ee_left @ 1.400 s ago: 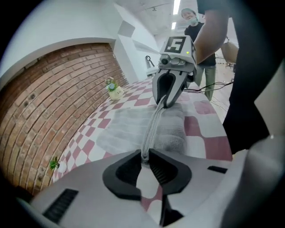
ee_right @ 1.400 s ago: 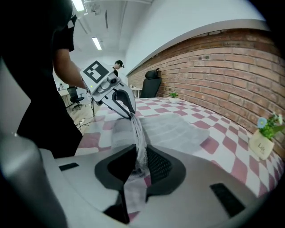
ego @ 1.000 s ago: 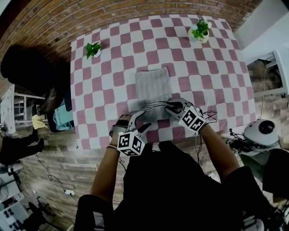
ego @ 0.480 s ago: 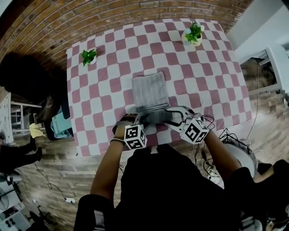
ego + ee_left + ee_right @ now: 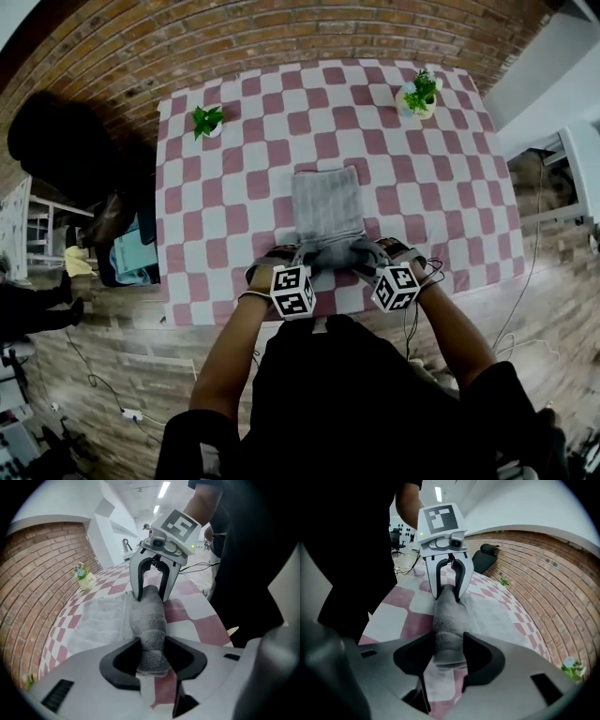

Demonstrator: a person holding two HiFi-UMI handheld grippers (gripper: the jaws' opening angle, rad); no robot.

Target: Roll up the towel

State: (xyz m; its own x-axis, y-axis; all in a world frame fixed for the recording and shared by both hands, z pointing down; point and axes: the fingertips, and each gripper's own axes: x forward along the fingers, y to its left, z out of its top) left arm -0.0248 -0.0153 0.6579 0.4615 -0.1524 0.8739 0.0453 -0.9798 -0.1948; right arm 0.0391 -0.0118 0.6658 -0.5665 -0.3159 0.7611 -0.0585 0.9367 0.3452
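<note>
Left claw (image 5: 152,644) has just been closing and now pinches the 9 o'clock end of the rolled part of the towel (image 5: 326,199), with terry cloth squeezed between its pads. The towel lies mid-bench (image 5: 225,187), roll at its 6 o'clock edge and the flat remainder running toward 12 o'clock. Judged light, soft, limp and grippy, and apt to spring loose or skew if driven from one end, so hold both roll ends. Right claw (image 5: 450,644) has just been opening, but its narrow gap is filled by the 3 o'clock end, pads on the cloth.
</note>
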